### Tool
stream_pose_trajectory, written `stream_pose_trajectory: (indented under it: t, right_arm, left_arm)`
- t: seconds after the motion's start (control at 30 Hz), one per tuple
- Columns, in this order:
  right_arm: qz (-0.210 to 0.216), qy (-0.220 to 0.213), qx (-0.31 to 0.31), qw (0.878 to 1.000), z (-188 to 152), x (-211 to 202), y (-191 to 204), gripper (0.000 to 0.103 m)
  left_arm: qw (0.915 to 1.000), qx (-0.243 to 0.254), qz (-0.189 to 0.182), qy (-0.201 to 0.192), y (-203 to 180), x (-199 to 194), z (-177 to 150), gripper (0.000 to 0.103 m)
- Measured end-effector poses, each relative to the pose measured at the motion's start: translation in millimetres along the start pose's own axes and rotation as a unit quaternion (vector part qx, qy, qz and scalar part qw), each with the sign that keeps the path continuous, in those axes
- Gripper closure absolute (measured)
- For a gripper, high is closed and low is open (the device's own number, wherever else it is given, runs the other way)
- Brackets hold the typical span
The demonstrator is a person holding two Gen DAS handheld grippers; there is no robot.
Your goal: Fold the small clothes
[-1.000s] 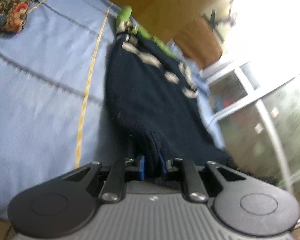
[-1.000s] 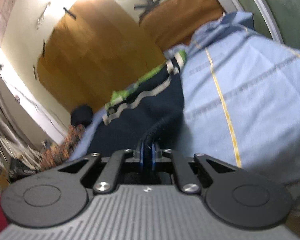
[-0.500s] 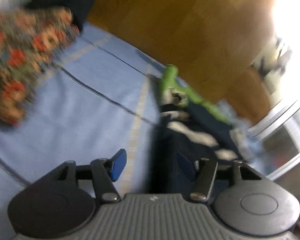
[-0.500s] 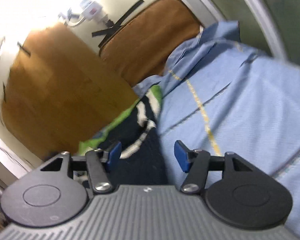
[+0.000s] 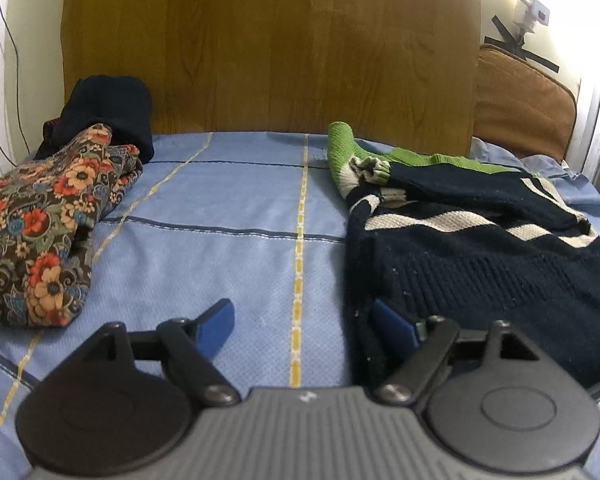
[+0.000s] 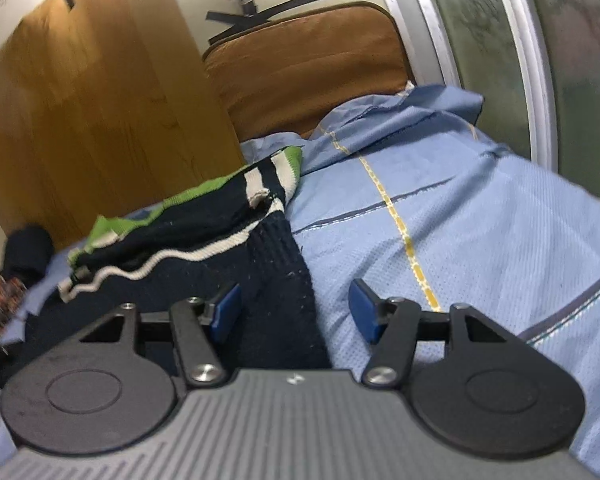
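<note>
Sweater (image 5: 480, 256) folded once, lying on bedsheet (image 5: 220, 248) at 3 o'clock; further folds likely remain. Left gripper (image 5: 304, 326), right gripper (image 6: 294, 308) just opened, released, gripping nothing.

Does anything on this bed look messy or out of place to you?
Yes: the navy striped sweater lies rumpled, its green-cuffed sleeve bunched and twisted near the wooden headboard, not yet a tidy fold. The blue bedsheet is pulled up and wrinkled at the far corner. The floral cloth sits heaped at the side.

wooden headboard (image 5: 268, 40), blue bedsheet (image 5: 220, 208) — brown cushion (image 6: 308, 76)
</note>
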State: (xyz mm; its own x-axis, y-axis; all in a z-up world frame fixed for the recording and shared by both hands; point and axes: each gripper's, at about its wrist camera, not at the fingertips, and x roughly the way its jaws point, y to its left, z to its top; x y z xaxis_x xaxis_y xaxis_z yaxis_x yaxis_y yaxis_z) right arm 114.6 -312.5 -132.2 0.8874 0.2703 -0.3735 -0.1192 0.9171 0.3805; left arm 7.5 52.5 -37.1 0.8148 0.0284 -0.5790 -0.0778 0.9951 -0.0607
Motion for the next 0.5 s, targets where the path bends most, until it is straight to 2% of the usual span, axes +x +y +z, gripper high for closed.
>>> stream_pose_trajectory:
  t: [0.5]
  right_arm:
    - [-0.002,-0.007,0.002,1.000,-3.8,-0.3,1.2,0.037]
  left_arm:
    - [1.0000,-0.002,0.000,-0.002,-0.4,2.4,-0.3,0.022]
